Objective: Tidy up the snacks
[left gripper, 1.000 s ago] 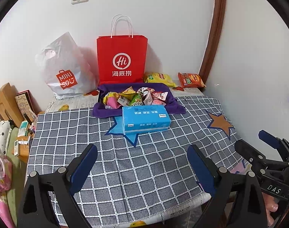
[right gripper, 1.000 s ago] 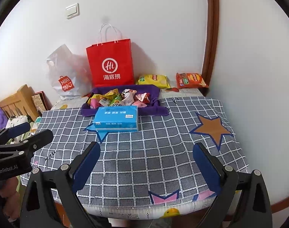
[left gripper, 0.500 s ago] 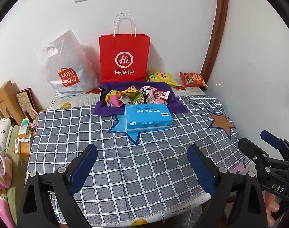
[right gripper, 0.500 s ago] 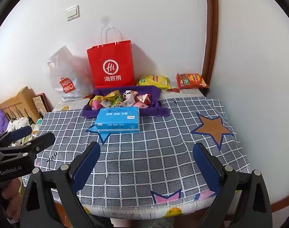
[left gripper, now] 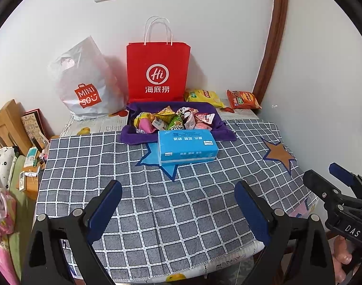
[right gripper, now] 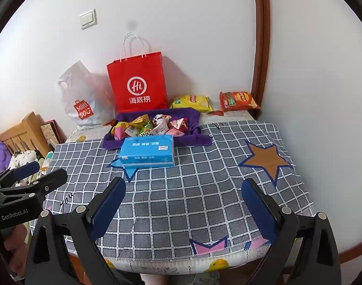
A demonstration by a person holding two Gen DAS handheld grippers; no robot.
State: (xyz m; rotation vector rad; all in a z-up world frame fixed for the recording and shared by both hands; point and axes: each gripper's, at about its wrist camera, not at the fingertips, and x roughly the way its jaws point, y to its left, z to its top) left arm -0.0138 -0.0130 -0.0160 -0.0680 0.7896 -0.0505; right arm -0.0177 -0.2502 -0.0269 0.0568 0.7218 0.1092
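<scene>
**Ana:** Both grippers have drifted slightly closer to the worktop (right gripper: 204, 190) since a second ago; the left gripper (left gripper: 178, 201) and right gripper (right gripper: 184, 201) hang spread wide, holding nothing.

**Ben:** And the snacks (left gripper: 173, 120)?

**Ana:** Piled on the purple cloth (left gripper: 219, 133), well ahead of both sets of fingers, just behind the blue tissue box (left gripper: 186, 146).

**Ben:** Best approach?

**Ana:** I'd come in over the box, single out one top packet, and pinch its crimped edge.
</scene>
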